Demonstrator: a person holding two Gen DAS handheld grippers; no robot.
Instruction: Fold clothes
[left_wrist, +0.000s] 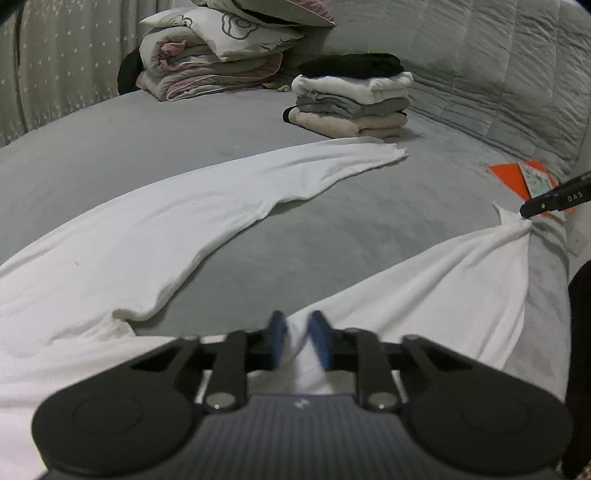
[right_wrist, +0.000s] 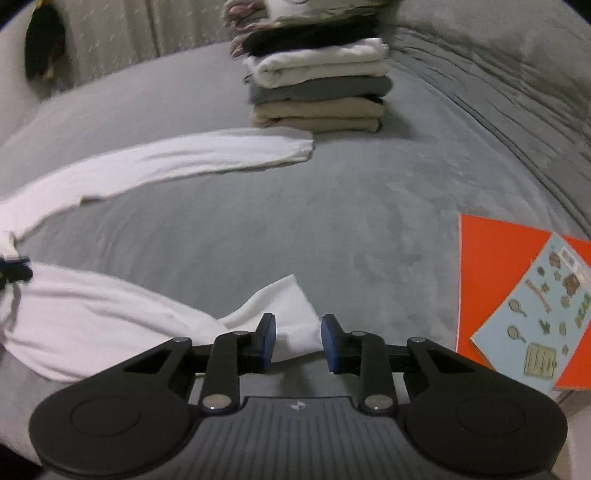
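With a stack (left_wrist: 352, 98) of folded clothes already at the far end of the bed (left_wrist: 110, 147), the left gripper (left_wrist: 297, 332) and right gripper (right_wrist: 298, 341) each pinch a white garment (left_wrist: 166, 221) lying spread, still unfolded.

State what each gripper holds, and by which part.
Both hold the white garment: the left gripper pinches its near edge, the right gripper the end of its nearer sleeve.
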